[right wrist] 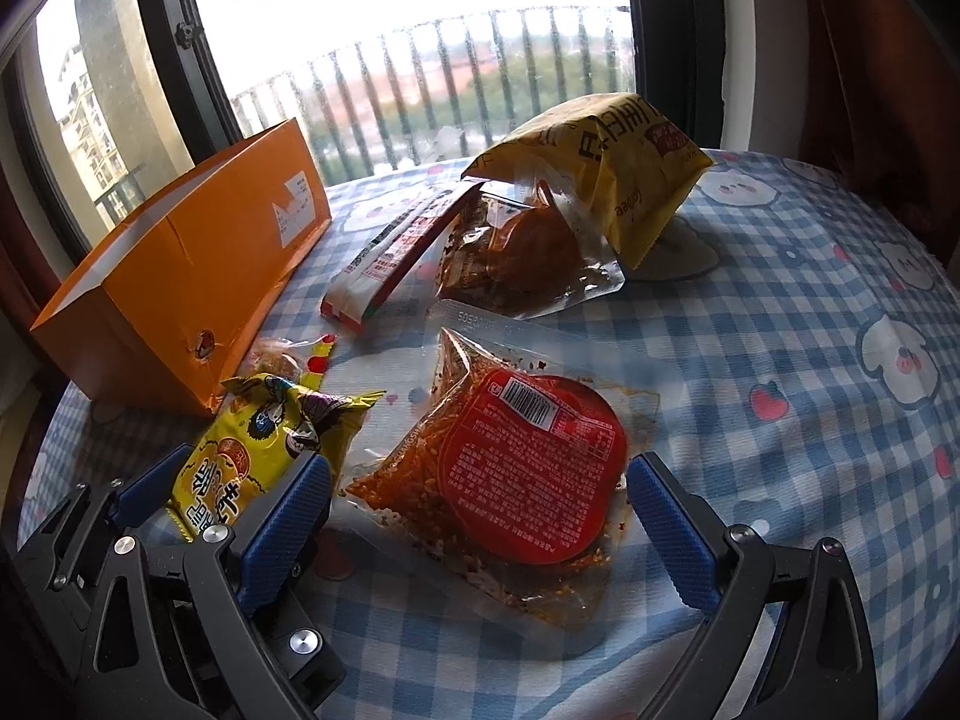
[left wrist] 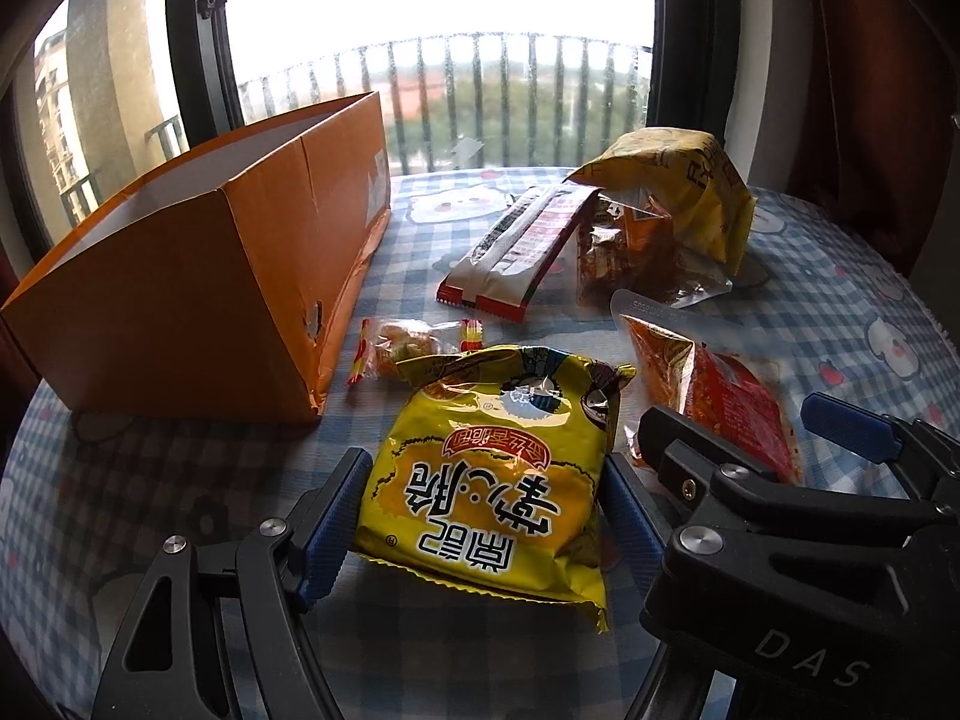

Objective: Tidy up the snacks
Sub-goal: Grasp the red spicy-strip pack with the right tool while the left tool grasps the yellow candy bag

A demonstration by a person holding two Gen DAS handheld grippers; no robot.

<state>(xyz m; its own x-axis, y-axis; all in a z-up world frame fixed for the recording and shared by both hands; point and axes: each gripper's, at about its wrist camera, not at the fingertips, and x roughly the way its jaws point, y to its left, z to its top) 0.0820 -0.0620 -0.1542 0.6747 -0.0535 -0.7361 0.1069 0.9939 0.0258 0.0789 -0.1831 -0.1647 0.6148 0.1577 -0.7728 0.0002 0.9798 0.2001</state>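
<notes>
A yellow snack bag (left wrist: 498, 468) lies on the checked tablecloth between the blue pads of my left gripper (left wrist: 486, 516); the pads sit against its sides. It also shows in the right wrist view (right wrist: 252, 450). A clear pack with a red label (right wrist: 516, 468) lies between the wide-open fingers of my right gripper (right wrist: 480, 516), untouched. In the left wrist view the same pack (left wrist: 714, 396) lies beside the right gripper (left wrist: 774, 450). An open orange box (left wrist: 198, 276) stands at the left.
Further back lie a red-and-white packet (left wrist: 516, 252), a clear pack of dark snacks (right wrist: 516, 252) and a large yellow bag (right wrist: 606, 168) resting on it. A small wrapped candy (left wrist: 408, 348) lies by the box. The round table (right wrist: 780, 300) stands before a window.
</notes>
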